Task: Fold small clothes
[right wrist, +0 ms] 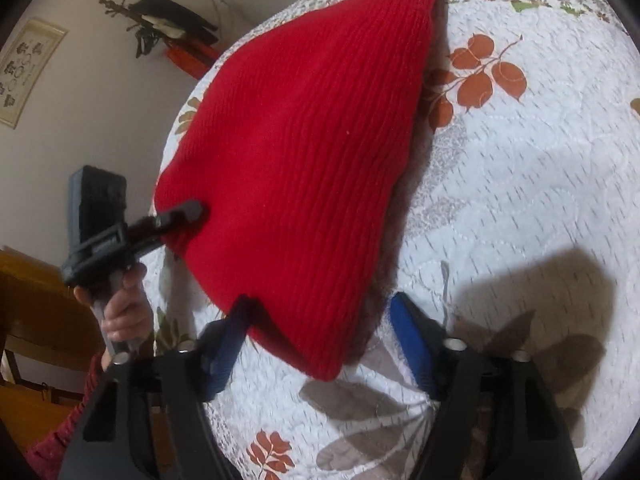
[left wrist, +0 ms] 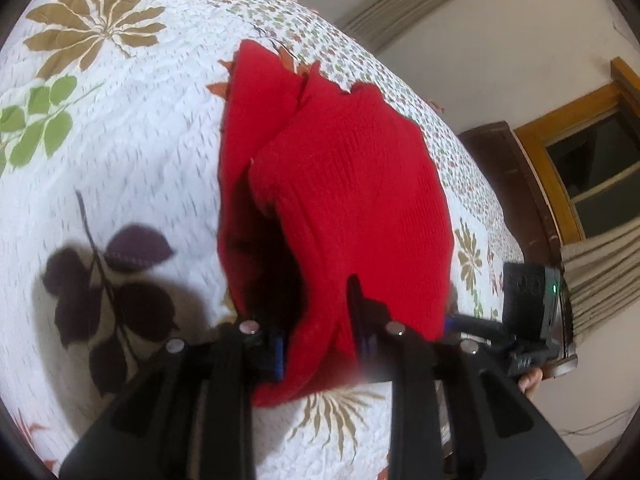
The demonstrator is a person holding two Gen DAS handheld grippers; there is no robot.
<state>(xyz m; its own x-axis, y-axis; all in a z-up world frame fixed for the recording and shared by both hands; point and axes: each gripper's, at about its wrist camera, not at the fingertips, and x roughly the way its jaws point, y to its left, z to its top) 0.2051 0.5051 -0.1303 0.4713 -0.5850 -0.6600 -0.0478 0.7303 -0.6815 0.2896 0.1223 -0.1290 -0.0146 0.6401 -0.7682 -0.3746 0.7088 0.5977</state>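
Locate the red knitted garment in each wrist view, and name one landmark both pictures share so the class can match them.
Left wrist view: the red knitted garment fills the centre, running from mid-top down between the left gripper fingers.
Right wrist view: the garment spans upper centre, its lower corner between the right gripper fingers.
Shared landmark: the white floral quilt beneath it.

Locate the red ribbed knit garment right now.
The red ribbed knit garment is lifted over the floral quilted bedspread, its near edge held by the left gripper and the right gripper.
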